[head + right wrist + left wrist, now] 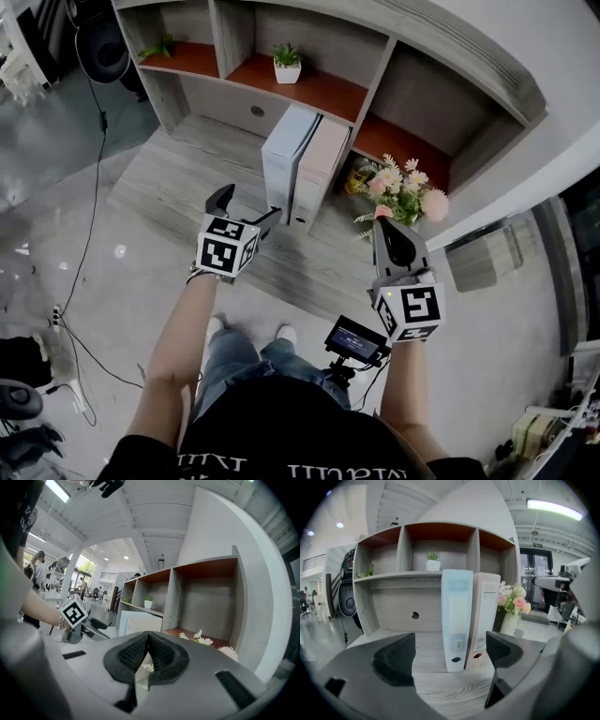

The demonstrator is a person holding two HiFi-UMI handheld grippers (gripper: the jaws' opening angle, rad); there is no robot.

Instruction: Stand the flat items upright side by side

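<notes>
Pale blue binder and beige binder — upright, touching side to side on the wooden desk, just left of the flowers. Spine label print is too small to read. Left gripper: jaws wide apart, pads touching nothing. Right gripper: jaws closed together, empty — its own body cuts off the binders' lower parts.

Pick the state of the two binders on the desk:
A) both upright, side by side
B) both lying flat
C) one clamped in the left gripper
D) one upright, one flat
A: the blue binder and the beige binder stand upright next to each other on the desk, and the left gripper sits in front of them with its jaws apart, gripping nothing.
</notes>
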